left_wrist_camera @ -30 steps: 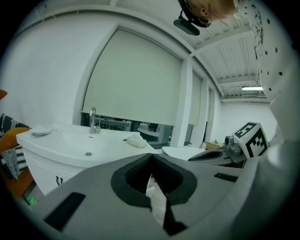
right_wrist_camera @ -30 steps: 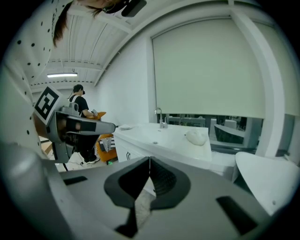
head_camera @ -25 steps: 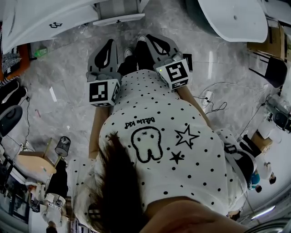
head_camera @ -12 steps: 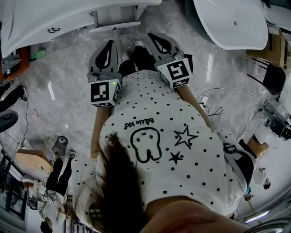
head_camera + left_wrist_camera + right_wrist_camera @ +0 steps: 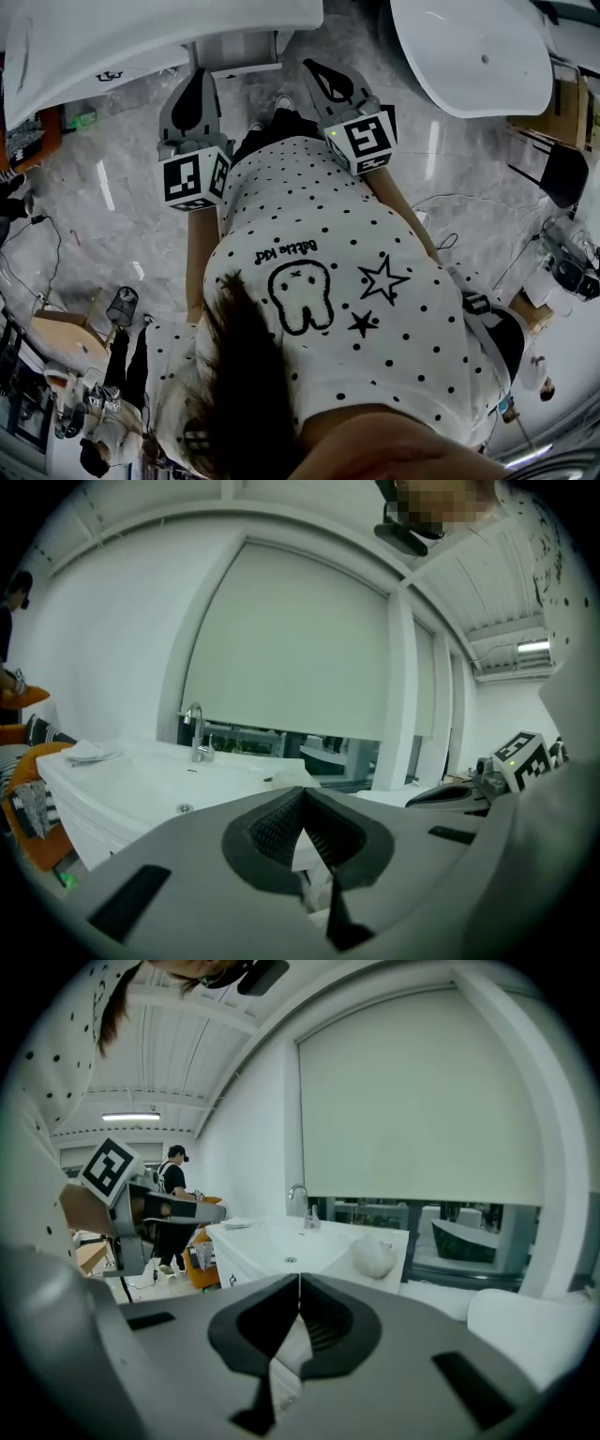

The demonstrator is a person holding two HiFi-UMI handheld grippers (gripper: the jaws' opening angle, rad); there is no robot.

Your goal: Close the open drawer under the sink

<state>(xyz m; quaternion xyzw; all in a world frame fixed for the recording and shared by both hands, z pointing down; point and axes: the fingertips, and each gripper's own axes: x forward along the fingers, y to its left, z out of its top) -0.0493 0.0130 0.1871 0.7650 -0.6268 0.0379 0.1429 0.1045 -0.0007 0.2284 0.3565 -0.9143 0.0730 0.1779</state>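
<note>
Both tongs are clenched with nothing between them: the left tongs [image 5: 302, 797] and the right tongs [image 5: 299, 1283] each sit tight together at the tip. Seen from above, they point toward the white sink [image 5: 141, 33], where the open drawer [image 5: 236, 49] juts out below its edge. The left tip lies near the drawer's front left corner, the right tip near its right end; I cannot tell whether either touches. Grey marble floor [image 5: 122, 187] lies bare to the left, and a white bathtub [image 5: 478, 52] stands well apart on the right. Since a second ago both tongs have travelled toward the drawer and spread wider apart, the left one more.
</note>
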